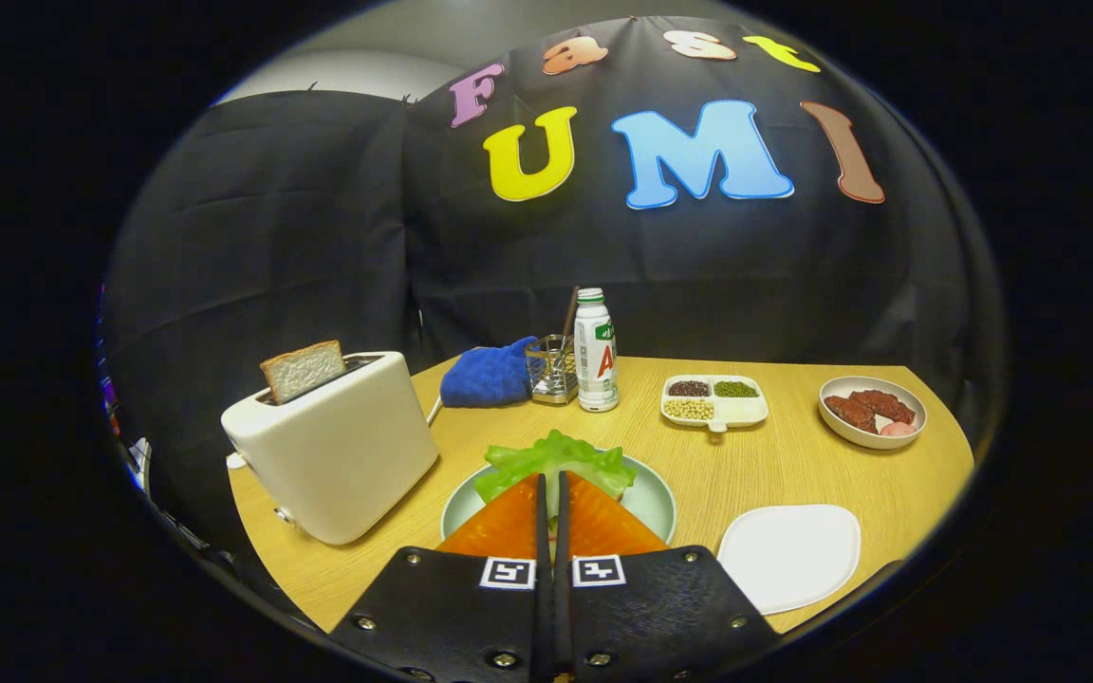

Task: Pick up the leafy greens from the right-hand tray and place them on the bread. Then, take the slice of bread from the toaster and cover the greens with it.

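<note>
The leafy greens [556, 460] spread over a pale green plate [657, 500] just ahead of my fingers, and a pale strip of leaf runs down into the narrow gap between them. My gripper [553, 480] is shut on the greens, right above the plate. Whatever lies on the plate under the leaves is hidden. Left of the plate stands a white toaster [338, 451] with a slice of bread [303, 370] sticking up out of its slot. To the right of my fingers lies the white tray [788, 555], with nothing on it.
At the back of the wooden table [774, 465] are a blue cloth [490, 375], a wire holder [551, 370], a white bottle [595, 351], a divided dish of beans [713, 398] and a bowl of meat [872, 410].
</note>
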Demonstrator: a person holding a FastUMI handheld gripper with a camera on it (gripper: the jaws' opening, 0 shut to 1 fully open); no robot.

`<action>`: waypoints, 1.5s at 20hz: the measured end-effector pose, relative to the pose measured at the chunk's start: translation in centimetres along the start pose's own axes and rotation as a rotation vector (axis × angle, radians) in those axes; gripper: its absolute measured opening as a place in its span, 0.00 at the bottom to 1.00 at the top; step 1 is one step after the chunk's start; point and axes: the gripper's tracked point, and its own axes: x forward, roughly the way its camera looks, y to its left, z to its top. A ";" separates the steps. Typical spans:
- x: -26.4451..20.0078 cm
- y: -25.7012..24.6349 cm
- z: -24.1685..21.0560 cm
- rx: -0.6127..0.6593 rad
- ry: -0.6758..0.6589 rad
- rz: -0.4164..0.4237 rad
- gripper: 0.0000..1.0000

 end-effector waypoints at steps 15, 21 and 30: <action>1.6 -1.5 -4.8 -0.050 0.089 -0.106 0.18; -0.3 -2.2 -3.5 0.004 0.010 -0.106 0.43; -4.6 4.1 2.3 -0.073 -0.184 -0.074 0.43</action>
